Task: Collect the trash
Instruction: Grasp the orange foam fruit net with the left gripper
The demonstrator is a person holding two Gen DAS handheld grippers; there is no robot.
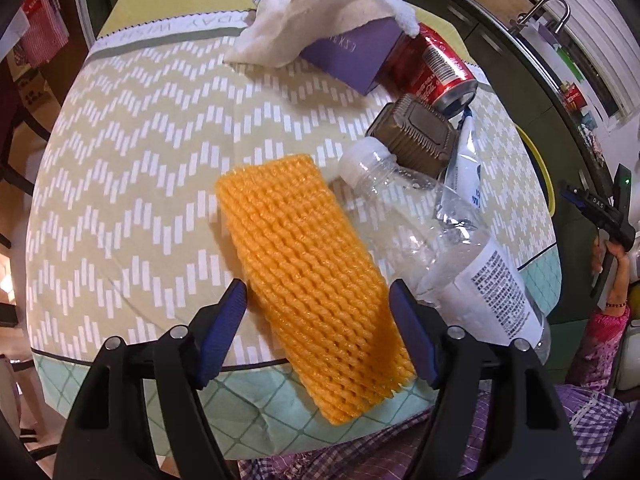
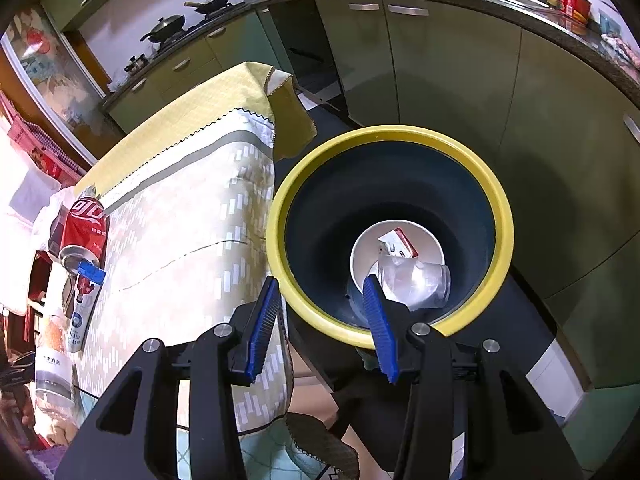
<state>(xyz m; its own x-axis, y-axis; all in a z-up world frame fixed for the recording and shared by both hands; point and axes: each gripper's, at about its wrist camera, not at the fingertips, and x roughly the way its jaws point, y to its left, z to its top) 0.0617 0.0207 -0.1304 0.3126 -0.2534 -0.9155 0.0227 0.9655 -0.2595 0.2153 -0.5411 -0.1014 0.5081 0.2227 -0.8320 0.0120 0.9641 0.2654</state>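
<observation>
Left gripper over near table edge, angled steeply down; jaws partly open, straddling orange foam net sleeve. Sleeve lying flat on patterned tablecloth, its near end overhanging the table edge. Blue pads standing just beside sleeve's two long sides; left pad clear of the foam, right pad at its edge, contact not determinable. No squeeze visible in the foam; sleeve not gripped.

Right of sleeve: clear plastic bottle on its side, white cap toward table centre, touching sleeve's right edge near the right pad. Beyond bottle cap: brown ribbed container, then white tube, then red soda can on its side. Purple box beside can, white cloth draped over box.

Right gripper held above yellow-rimmed bin on the floor beside the table. Jaws about half open, nothing between the pads. Inside bin: white bowl, red-and-white carton, crushed clear cup.

Person's hand on right gripper's handle visible at right margin of left view.
</observation>
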